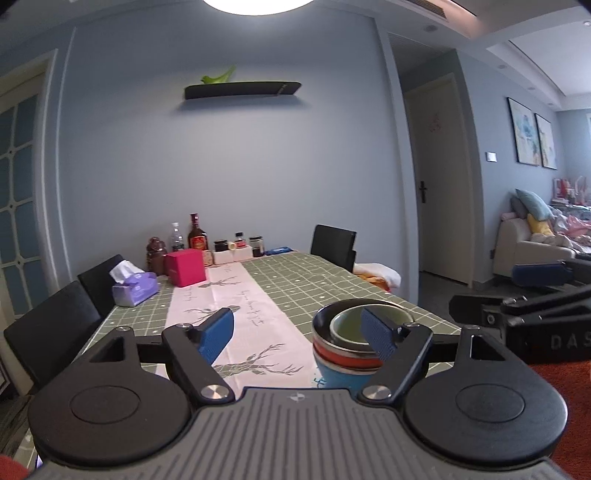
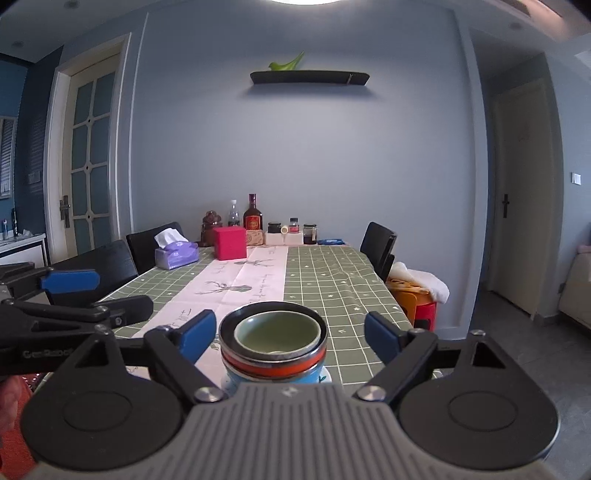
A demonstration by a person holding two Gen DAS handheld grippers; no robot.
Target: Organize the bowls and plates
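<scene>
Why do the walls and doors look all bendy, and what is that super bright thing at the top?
Left wrist view: the fisheye lens bows the door frame and wall edges; the ceiling lamp is blown out to plain white. Right wrist view: the glass door curves the same way, the lamp glares white again, and the stacked bowls up close look sharp.

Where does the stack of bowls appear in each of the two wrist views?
Left wrist view: the stack of bowls is low and right of centre, partly behind the right-hand fingertip of this gripper.
Right wrist view: the stack of bowls is low and central, between the open fingers, touching neither.
Shared landmark: the pink box at the far end of the table.
</scene>
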